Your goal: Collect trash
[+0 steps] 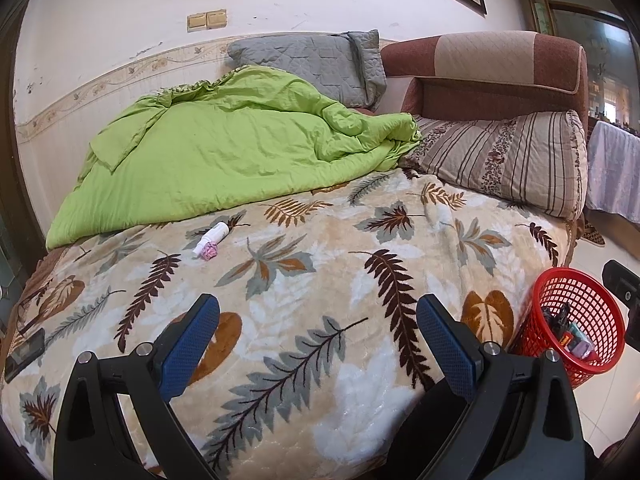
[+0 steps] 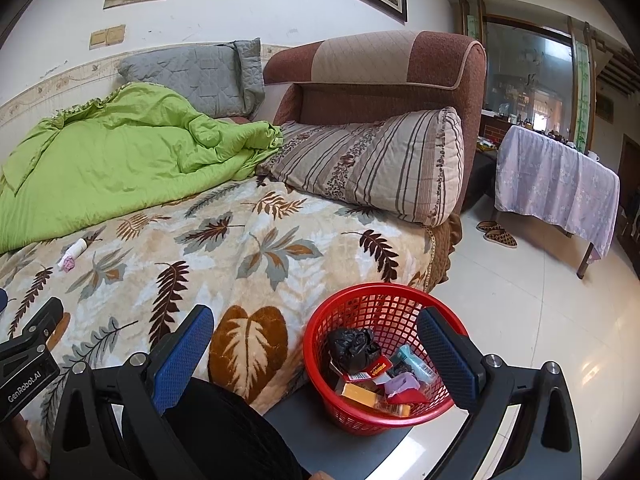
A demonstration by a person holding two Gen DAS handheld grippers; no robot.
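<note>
Fig.: both tools wide & empty, L tool [image 1: 318, 344] over bed [image 1: 320, 264] front edge, R tool [image 2: 316, 356] above red basket [image 2: 320, 340] w/ trash; white tube [image 1: 212, 238] & pink wad [image 1: 210, 251] near bed's left edge; next, prob.: L reach & grasp.

White, scuffed wall [image 2: 240, 16] with a leaf-patterned border, framed pictures and brass switch plates. Brown sofa bed [image 2: 380, 76] under a leaf-print blanket [image 2: 248, 248], green quilt [image 1: 224, 152], grey and striped pillows. Glossy pale tile floor [image 2: 540, 320]. Cloth-draped table [image 2: 556, 184] at right, slippers [image 2: 498, 234] beside it, daylight beyond.
</note>
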